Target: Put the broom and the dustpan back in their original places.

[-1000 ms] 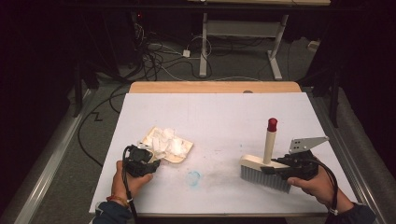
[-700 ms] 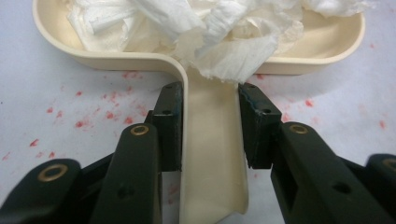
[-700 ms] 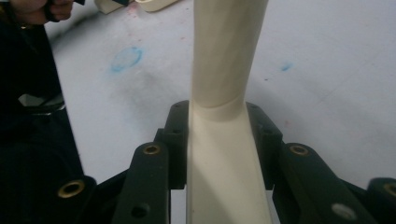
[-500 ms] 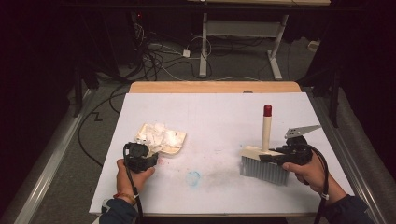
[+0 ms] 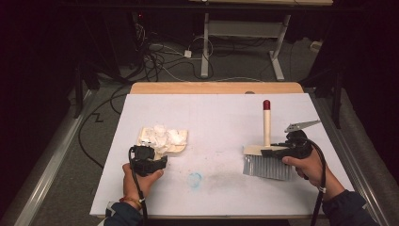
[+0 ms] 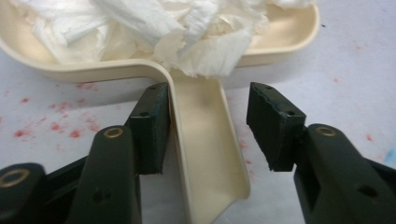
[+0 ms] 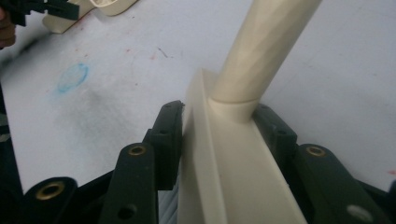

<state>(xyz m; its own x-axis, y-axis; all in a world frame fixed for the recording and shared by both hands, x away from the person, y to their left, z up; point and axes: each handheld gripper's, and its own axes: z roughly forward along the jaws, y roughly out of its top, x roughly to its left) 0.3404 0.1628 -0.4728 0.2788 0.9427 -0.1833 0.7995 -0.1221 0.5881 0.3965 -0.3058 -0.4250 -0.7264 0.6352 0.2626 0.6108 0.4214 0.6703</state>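
A cream dustpan (image 5: 176, 141) heaped with crumpled white paper (image 6: 187, 28) lies on the white table (image 5: 226, 113) at the left. Its handle (image 6: 205, 135) runs between the jaws of my left gripper (image 6: 208, 100), which have just been opening. One pad still grazes the handle's edge and the other stands apart from it. At the right a cream brush (image 5: 267, 125) with a red-tipped handle stands on its grey bristles (image 5: 266, 167). My right gripper (image 7: 222, 114) straddles the brush's head (image 7: 233, 168). Its jaws have also just been opening, and the pads sit loosely beside the block.
A blue scribble (image 5: 194, 179) and a grey smudge mark the table between the hands, with red specks (image 6: 60, 128) near the dustpan. A wooden strip (image 5: 216, 87) borders the far edge. Cables and a desk frame (image 5: 207, 42) lie on the dark floor beyond.
The brush shifted slightly left and its handle went from leaning to upright. The dustpan slid a little left and away. Over the last half second both hands stayed nearly still.
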